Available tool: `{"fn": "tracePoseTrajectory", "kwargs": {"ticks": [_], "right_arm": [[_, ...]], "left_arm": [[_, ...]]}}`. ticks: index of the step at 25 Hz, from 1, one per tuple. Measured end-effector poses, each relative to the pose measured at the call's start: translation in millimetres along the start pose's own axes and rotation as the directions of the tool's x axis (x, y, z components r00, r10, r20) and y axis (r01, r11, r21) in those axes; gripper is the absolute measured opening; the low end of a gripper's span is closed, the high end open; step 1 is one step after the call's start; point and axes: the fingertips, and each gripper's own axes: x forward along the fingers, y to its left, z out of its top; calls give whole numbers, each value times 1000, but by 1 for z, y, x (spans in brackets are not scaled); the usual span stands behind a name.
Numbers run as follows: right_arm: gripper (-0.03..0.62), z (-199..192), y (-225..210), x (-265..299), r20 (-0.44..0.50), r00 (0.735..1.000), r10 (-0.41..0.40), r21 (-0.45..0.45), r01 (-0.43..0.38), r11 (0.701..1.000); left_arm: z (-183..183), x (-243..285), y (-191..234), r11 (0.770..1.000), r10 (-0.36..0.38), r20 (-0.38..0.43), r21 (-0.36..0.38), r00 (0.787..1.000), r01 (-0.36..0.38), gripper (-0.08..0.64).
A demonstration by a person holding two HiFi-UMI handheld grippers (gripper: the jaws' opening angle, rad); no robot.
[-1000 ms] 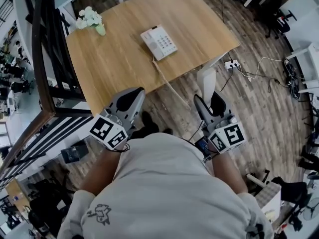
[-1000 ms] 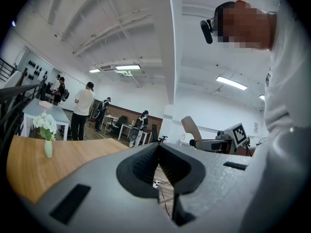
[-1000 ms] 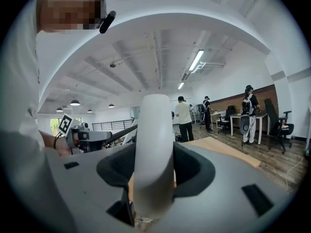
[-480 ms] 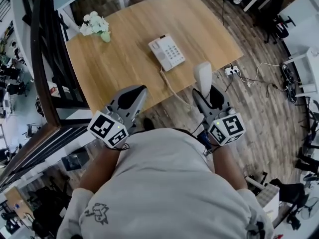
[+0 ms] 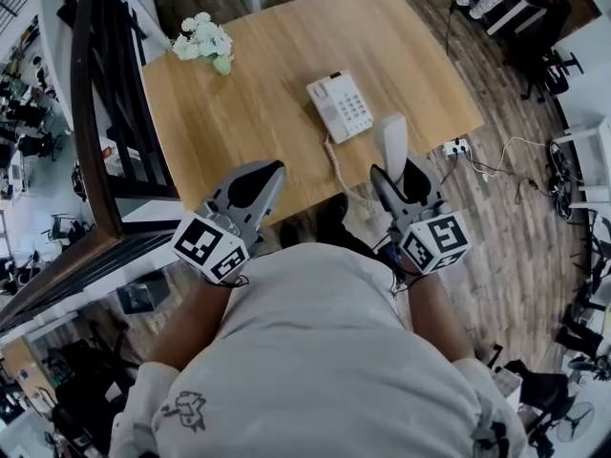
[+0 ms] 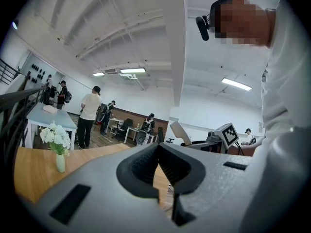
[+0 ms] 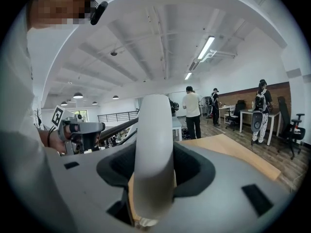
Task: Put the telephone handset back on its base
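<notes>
The white phone base (image 5: 341, 107) with its keypad lies on the wooden table (image 5: 239, 113), right of centre. A coiled cord (image 5: 333, 154) runs from it toward the table's near edge. My right gripper (image 5: 394, 181) is shut on the white handset (image 5: 391, 143), which stands upright over the table's near right edge, short of the base. In the right gripper view the handset (image 7: 153, 125) fills the gap between the jaws of the right gripper (image 7: 155, 155). My left gripper (image 5: 256, 177) hovers at the near edge. Seen from its own camera, the left gripper (image 6: 159, 152) is shut and holds nothing.
A small vase of white flowers (image 5: 205, 40) stands at the table's far left corner. A dark stair railing (image 5: 105, 113) runs along the left. A power strip (image 5: 456, 147) and cables lie on the floor at the right. Several people stand in the background.
The table and phone base have drawn closer and shifted right in the head view. The handset, beside the table edge over the floor a second ago, now stands over the table's near edge.
</notes>
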Motion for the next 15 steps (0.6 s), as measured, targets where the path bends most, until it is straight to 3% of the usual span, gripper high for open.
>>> {"fn": "tracePoseTrajectory", "kwargs": {"ticks": [7, 15], "right_arm": [[221, -10, -20, 44, -40, 996, 81, 16, -80, 997], [221, -23, -36, 97, -122, 974, 190, 30, -188, 982]], "left_arm": [[-1, 14, 23, 996, 90, -10, 8, 996, -90, 6], [-7, 37, 54, 981, 190, -41, -23, 981, -192, 6]]}}
